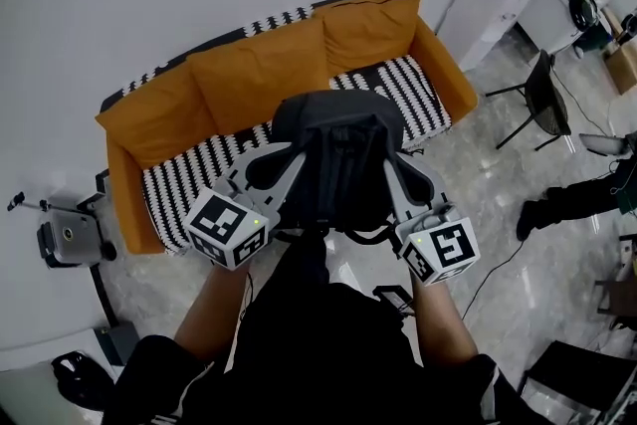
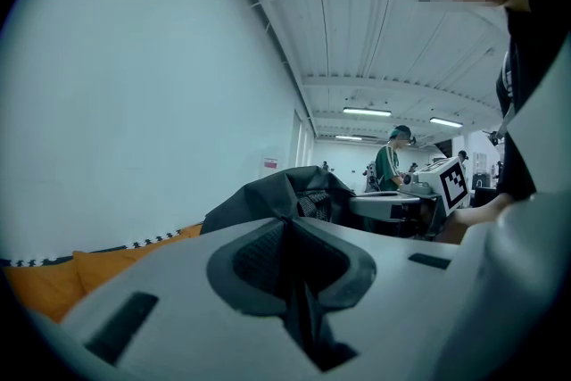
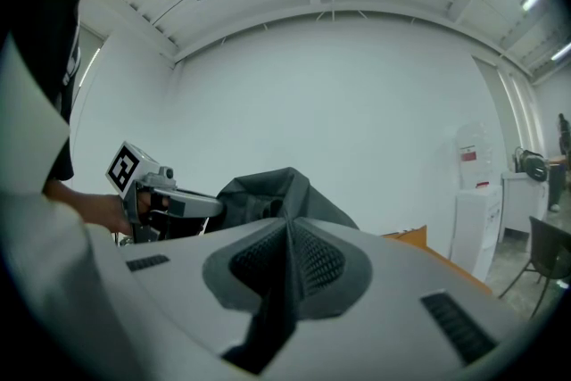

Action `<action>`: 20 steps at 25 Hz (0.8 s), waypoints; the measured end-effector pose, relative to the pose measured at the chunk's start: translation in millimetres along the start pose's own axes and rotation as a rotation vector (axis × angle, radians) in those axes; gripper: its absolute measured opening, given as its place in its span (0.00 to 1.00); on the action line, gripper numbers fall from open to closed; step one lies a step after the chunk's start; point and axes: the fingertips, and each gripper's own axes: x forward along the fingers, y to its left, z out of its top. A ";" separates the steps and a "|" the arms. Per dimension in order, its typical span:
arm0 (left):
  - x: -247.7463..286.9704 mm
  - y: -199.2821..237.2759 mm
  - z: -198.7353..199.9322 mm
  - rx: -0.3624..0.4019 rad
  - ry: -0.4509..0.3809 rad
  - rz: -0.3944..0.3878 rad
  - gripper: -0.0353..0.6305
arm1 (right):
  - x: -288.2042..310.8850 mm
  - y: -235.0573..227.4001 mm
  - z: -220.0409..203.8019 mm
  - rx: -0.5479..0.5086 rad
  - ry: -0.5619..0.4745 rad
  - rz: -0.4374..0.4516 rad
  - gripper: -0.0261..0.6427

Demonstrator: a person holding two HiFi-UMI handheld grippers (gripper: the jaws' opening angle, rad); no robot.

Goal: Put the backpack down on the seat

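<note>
A dark grey backpack [image 1: 336, 154] hangs in the air between my two grippers, in front of the sofa. My left gripper [image 1: 284, 176] is shut on a black strap at the backpack's left side; in the left gripper view the strap [image 2: 303, 317] runs between the closed pads. My right gripper [image 1: 393, 176] is shut on a strap [image 3: 272, 317] at its right side. The sofa seat [image 1: 204, 164] has a black-and-white striped cover and lies beyond and below the backpack. The backpack top [image 2: 285, 196] shows past the left jaws, and also past the right ones [image 3: 272, 192].
The sofa has orange back cushions [image 1: 259, 70] and orange arms [image 1: 124, 194]. A grey device [image 1: 68, 239] sits on the floor at left. A black chair [image 1: 542, 95] and white cabinets [image 1: 488, 5] stand at right. A person's leg [image 1: 567, 204] reaches in at the right edge.
</note>
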 end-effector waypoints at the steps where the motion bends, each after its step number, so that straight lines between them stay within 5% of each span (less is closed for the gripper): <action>1: 3.8 2.5 0.1 -0.001 0.001 0.000 0.11 | 2.8 -3.3 -0.3 0.001 0.001 -0.001 0.10; 20: 108.5 76.1 2.5 -0.029 0.052 -0.055 0.11 | 105.2 -103.8 -4.0 0.033 0.053 -0.031 0.10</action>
